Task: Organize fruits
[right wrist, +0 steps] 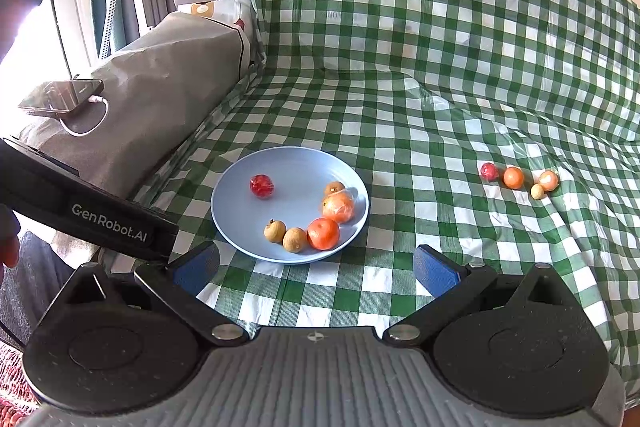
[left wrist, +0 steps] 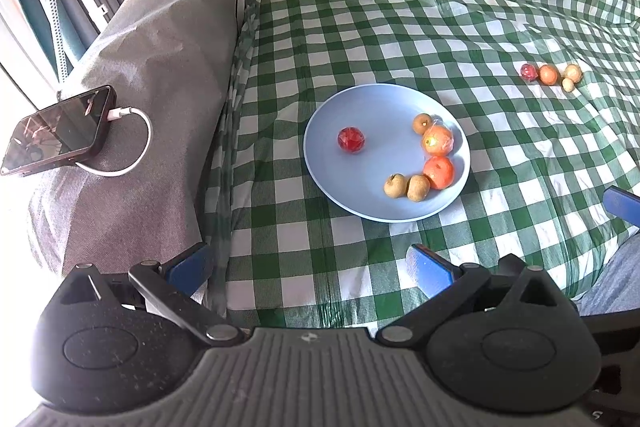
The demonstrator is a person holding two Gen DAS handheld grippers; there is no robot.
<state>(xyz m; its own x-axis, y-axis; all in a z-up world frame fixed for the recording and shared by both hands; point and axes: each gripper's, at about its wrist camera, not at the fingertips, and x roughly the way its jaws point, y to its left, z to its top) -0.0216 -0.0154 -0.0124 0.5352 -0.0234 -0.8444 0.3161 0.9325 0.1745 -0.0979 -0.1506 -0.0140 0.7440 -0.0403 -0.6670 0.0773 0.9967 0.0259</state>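
A blue plate (left wrist: 360,107) (right wrist: 240,179) lies on the green checked cloth. It holds a red fruit (left wrist: 351,139) (right wrist: 261,185), a wrapped orange (left wrist: 438,140) (right wrist: 338,207), a bare orange (left wrist: 439,172) (right wrist: 323,233) and three small brown fruits (left wrist: 418,187) (right wrist: 295,239). Several loose fruits lie on the cloth to the right: a red one (left wrist: 528,71) (right wrist: 489,171), an orange (left wrist: 548,74) (right wrist: 513,177) and two pale ones (left wrist: 573,71) (right wrist: 548,180). My left gripper (left wrist: 308,267) and right gripper (right wrist: 316,267) are open, empty, hovering short of the plate.
A grey covered armrest (left wrist: 160,87) (right wrist: 160,99) stands at the left with a phone (left wrist: 60,131) (right wrist: 60,97) on a white charging cable. The cloth rises up the sofa back behind. The left gripper's body (right wrist: 100,223) shows at the right view's left edge.
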